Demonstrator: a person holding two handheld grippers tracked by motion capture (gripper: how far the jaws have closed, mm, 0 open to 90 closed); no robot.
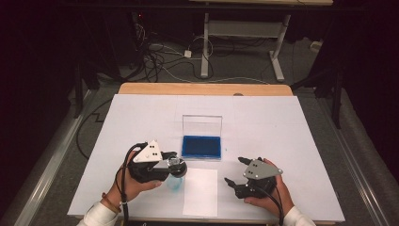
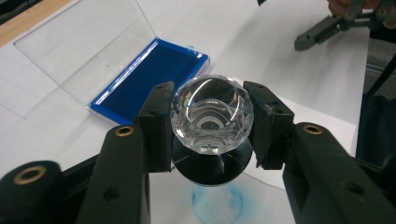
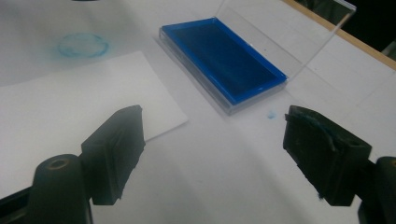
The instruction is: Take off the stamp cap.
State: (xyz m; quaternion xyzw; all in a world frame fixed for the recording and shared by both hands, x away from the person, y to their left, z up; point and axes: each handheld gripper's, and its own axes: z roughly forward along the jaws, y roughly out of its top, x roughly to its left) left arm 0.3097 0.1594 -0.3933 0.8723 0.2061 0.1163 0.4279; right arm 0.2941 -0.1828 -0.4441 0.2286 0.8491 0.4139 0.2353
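Left gripper clamped on faceted clear crystal-knob stamp, above round blue ink mark. Right gripper spread wide, empty, near open blue ink pad.

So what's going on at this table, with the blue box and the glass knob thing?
A person is stamping with ink, using a hand-held tool in each hand. The left tool is shut on a stamp with a faceted clear crystal handle, held just above a round blue print on the white table cover. The open blue ink pad, its clear lid standing up, sits just beyond. A blank sheet of paper lies between the hands. The right tool is wide open and holds nothing.
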